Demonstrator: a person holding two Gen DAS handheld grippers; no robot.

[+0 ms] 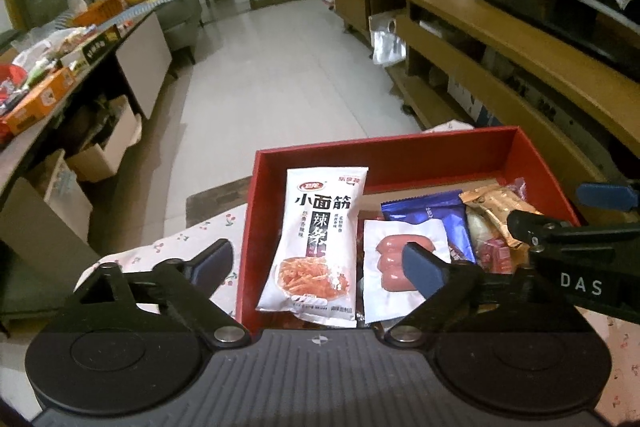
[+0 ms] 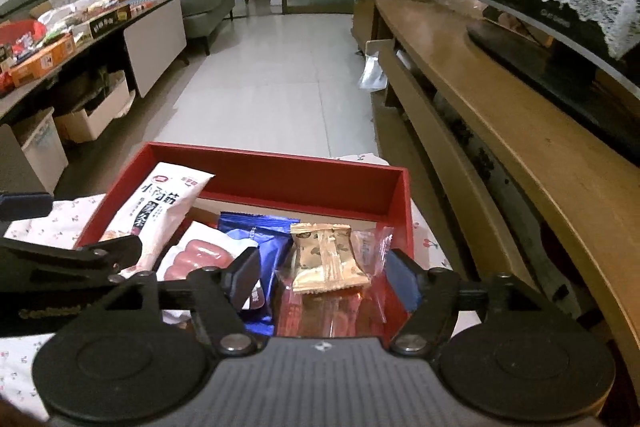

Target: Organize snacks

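Left wrist view: the left gripper is spread wide and holds nothing, above a red box on a floral cloth. A white packet leans at the box's left wall; a sausage pack lies beside it.

Right wrist view: the right gripper is parted, apparently gripping nothing, over a gold sachet and blue wrapper near the box's right wall.

Both wrist views angled down, close over shared red box, edges seemingly warped
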